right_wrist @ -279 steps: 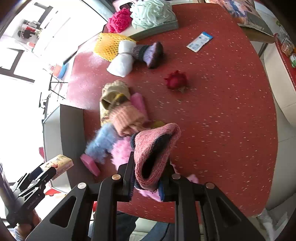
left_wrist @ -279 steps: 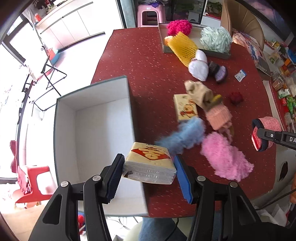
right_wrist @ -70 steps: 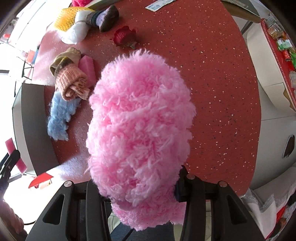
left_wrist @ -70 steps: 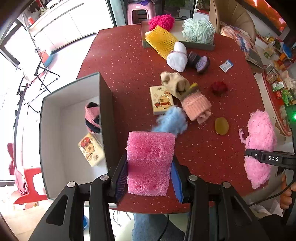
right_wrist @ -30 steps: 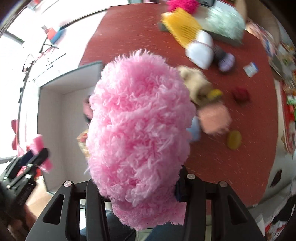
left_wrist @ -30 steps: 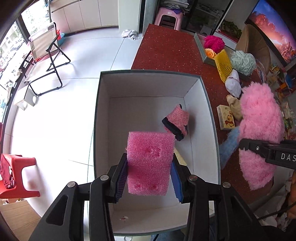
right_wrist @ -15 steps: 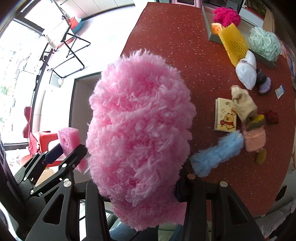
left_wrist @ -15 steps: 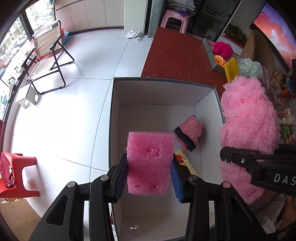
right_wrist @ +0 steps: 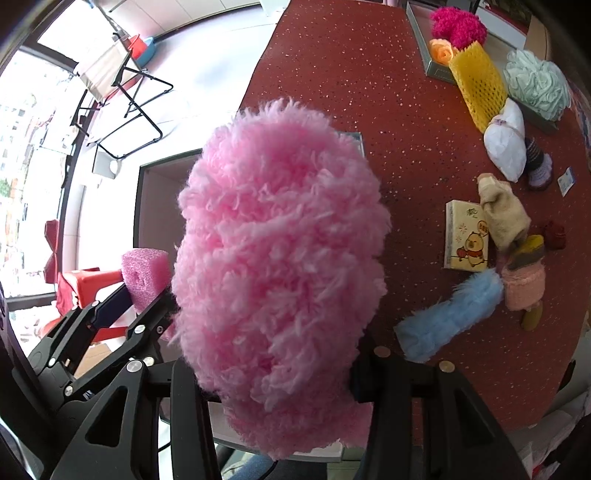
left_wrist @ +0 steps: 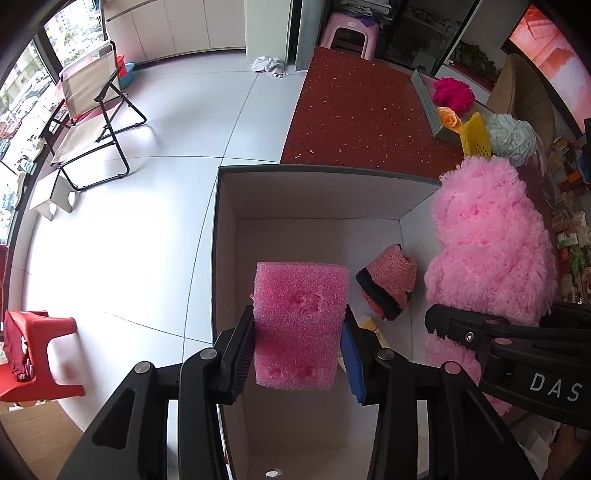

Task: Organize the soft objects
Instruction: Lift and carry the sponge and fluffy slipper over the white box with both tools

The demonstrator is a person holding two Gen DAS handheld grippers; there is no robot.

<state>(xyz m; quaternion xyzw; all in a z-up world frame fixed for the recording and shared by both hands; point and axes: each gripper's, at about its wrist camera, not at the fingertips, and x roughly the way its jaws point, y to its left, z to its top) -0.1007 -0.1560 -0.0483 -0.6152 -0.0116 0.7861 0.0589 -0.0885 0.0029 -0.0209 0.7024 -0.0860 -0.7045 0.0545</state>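
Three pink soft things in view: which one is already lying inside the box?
The pink knit sock with the black cuff, loose on the box floor. The pink foam sponge and fluffy pink bundle sit in the grippers.

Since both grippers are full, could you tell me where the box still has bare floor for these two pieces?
The box floor is bare along its far wall and left side. The near right is taken by the pink sock and a yellow packet. On the table, the right cluster is crowded.

A folding chair (left_wrist: pixel 92 122) is standing on the white tiled floor (left_wrist: pixel 177 147), a pink stool (left_wrist: pixel 347 31) sitting beyond the red surface (left_wrist: pixel 354 122), a red stool (left_wrist: pixel 35 354) nearby.
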